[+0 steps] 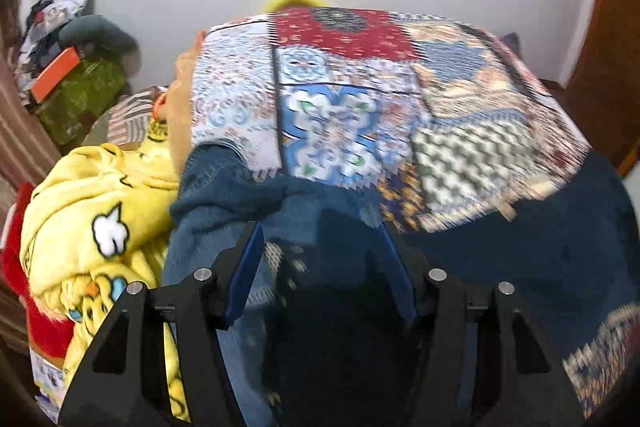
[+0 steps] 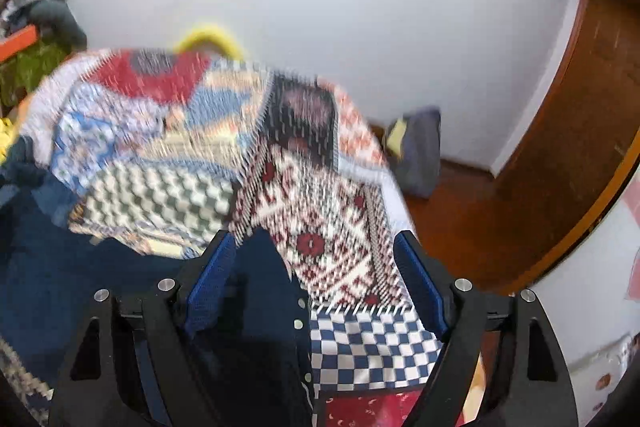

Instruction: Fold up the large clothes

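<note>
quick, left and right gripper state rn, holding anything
Left gripper: open, dark blue garment beneath, nothing pinched.
Right gripper: open, over the patchwork cover, nothing gripped.

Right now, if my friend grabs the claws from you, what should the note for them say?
Left claw: jaws apart, blue garment lying between them; can't tell if it's gripped.
Right claw: open, nothing pinched, over the garment's edge.
The garment, blue with snaps, lies spread on the patchwork bedcover. The yellow blanket is heaped at the left.
Done: no fold shows yet.
Left: fold the garment.
</note>
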### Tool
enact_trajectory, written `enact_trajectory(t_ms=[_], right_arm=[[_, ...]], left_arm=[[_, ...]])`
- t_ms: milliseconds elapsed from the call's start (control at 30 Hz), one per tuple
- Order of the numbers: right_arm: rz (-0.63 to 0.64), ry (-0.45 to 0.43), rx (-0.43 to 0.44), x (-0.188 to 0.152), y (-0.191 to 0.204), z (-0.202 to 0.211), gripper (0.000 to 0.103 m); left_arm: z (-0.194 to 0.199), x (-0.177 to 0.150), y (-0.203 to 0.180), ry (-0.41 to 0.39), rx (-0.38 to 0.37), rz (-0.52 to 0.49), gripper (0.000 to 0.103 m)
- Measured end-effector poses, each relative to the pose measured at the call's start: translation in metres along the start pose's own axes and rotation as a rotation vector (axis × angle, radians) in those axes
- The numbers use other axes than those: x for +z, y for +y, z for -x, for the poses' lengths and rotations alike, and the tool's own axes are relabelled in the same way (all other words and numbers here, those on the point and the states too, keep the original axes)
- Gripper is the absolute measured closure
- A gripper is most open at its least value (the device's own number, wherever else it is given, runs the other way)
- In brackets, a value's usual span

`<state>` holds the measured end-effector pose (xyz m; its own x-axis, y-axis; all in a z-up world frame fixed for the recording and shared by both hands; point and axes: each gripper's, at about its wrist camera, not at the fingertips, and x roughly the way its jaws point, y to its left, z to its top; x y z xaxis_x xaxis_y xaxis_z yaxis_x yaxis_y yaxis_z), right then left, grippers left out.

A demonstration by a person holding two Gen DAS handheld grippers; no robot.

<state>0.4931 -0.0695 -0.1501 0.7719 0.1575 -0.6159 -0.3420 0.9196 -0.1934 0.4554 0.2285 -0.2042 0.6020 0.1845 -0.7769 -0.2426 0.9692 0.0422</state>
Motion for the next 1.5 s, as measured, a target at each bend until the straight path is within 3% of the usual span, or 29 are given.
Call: enact_trajectory(t_ms=[100,333,433,533,800,900,1333,1400,1500], right_arm=[[-0.008,0.029,0.154,-0.005,0.009,0.018,0.025],[0.031,0.116,0.413,-0.039,0.065,0.037,0.025],[0.026,0.185,0.503,-0.056,0.083,0.028,0.025],[0.058,0.243,0.475,-0.076,0.096,0.014,0.025],[0.04,0.247,0.387,-0.097,0.062,0.018,0.024],[0.027,0.253,0.334,-0.104,0.046,0.021,0.024],[-0.158,0.335,0.209,-0.136,-0.026,0.056,0.024],[-0.183,0.324,0.208,-0.137,-0.033,0.069,0.024],[-0.208,0.294,0.201,-0.133,-0.04,0.089,0.024]], left_arm=[[0.014,-0.017,-0.019,0.017,-0.084,-0.057,0.045],[0.034,-0.055,-0.079,0.043,-0.302,-0.159,0.044],[0.025,-0.069,-0.096,0.068,-0.323,-0.165,0.041],[0.01,-0.082,-0.104,0.096,-0.284,-0.177,0.04],[0.021,-0.115,-0.077,0.003,-0.219,-0.159,0.037],[0.024,-0.123,-0.059,0.017,-0.203,-0.114,0.037],[0.048,-0.18,0.036,0.112,0.055,0.097,0.037],[0.063,-0.186,0.048,0.103,0.063,0.132,0.037],[0.092,-0.191,0.064,0.063,0.012,0.208,0.037]])
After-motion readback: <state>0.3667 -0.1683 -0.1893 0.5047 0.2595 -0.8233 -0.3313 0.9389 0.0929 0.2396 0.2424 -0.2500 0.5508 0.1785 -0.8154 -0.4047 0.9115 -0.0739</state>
